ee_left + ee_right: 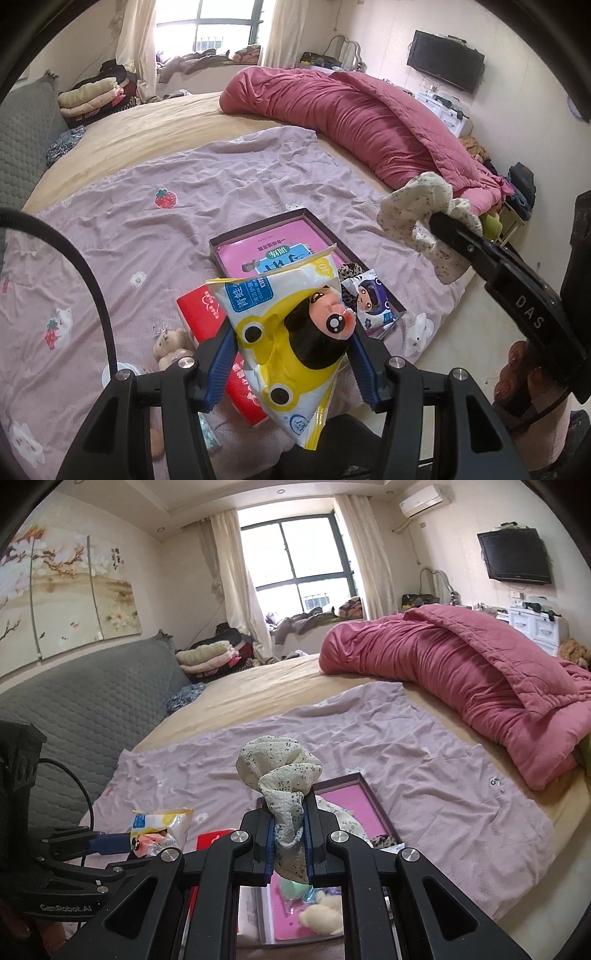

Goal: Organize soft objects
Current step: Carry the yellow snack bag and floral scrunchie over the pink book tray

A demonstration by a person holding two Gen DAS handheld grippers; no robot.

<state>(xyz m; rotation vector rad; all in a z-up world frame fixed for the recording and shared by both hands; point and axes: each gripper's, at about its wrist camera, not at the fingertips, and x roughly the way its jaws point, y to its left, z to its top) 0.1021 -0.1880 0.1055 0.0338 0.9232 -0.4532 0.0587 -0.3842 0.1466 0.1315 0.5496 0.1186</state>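
My left gripper (291,354) is shut on a yellow and white wipes packet (291,332) with a cartoon face, held above the bed. The packet also shows in the right wrist view (159,830). My right gripper (288,834) is shut on a cream speckled cloth (280,771), held above a shallow dark box (365,786) with a pink lining. In the left wrist view the cloth (417,206) hangs to the right of the box (258,229). The box holds a pink packet (258,251), a leopard-print piece (349,271) and a small purple packet (373,306).
A red tissue pack (201,314) and a small plush bear (170,343) lie on the lilac sheet (184,206) left of the box. A rolled pink quilt (351,118) lies across the far side of the bed. A grey padded headboard (92,709) is at left.
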